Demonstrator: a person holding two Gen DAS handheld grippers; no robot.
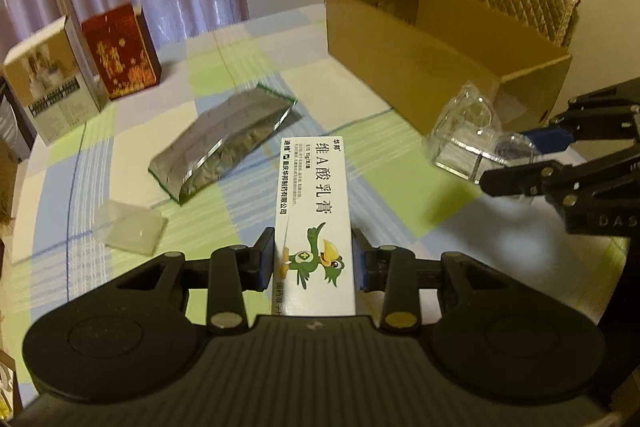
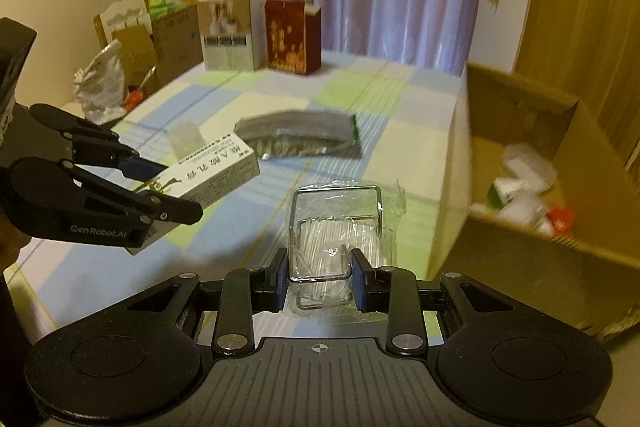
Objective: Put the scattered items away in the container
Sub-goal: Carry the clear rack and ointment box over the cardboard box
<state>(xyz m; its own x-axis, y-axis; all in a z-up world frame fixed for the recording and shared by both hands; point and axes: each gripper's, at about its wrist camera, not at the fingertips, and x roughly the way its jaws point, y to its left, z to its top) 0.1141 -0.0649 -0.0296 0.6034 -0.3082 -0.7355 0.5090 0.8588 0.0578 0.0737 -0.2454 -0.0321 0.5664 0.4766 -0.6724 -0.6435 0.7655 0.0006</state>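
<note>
White carton (image 1: 314,211) pointing lengthwise away from left tongs (image 1: 314,259) clamping its near end, right tongs (image 2: 319,277) gripping clear plastic box (image 2: 336,227), beside cardboard box (image 2: 520,187).

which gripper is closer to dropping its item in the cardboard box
Right. The right gripper, shut on the clear plastic case, sits just beside the cardboard box. The left gripper, holding the white ointment carton, is farther out over the table.

White ointment carton (image 1: 314,223) with green bird print and clear plastic box (image 2: 334,247) are each held aloft, silver foil pouch (image 1: 224,147) and small clear case (image 1: 132,231) lie flat on the checked worktop (image 1: 248,67), open cardboard box (image 1: 440,59) upright beside them.
</note>
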